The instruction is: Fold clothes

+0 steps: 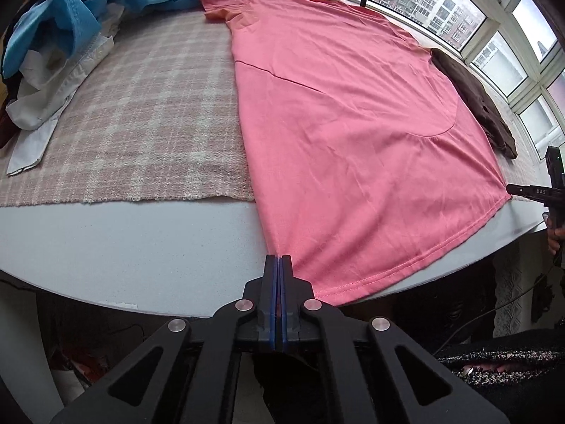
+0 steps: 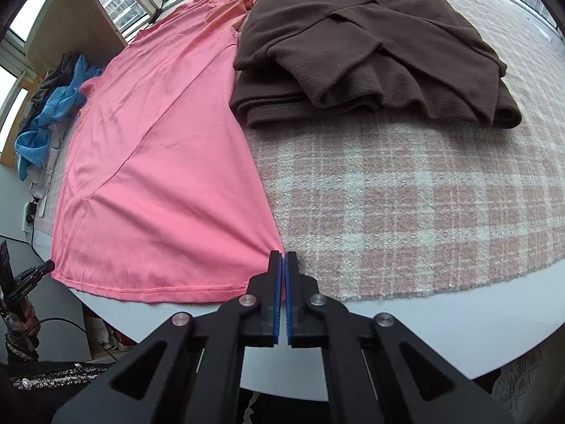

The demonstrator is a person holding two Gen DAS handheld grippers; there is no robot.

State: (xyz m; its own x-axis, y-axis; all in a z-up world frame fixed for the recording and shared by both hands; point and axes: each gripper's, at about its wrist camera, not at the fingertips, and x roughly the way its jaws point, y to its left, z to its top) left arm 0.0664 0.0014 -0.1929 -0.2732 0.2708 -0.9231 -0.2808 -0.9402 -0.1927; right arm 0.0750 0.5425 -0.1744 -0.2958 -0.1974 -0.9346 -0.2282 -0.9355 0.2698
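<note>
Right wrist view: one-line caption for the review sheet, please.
Right gripper shut on the pink shirt at its hem corner, folded brown garment beside it on the checked cloth.

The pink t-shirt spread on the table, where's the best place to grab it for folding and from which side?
Grip the pink t-shirt at its two hem corners, coming from the near table edge: the hem hangs just over that edge, so pads can pinch it. The left gripper and right gripper are shut at those corners.
</note>
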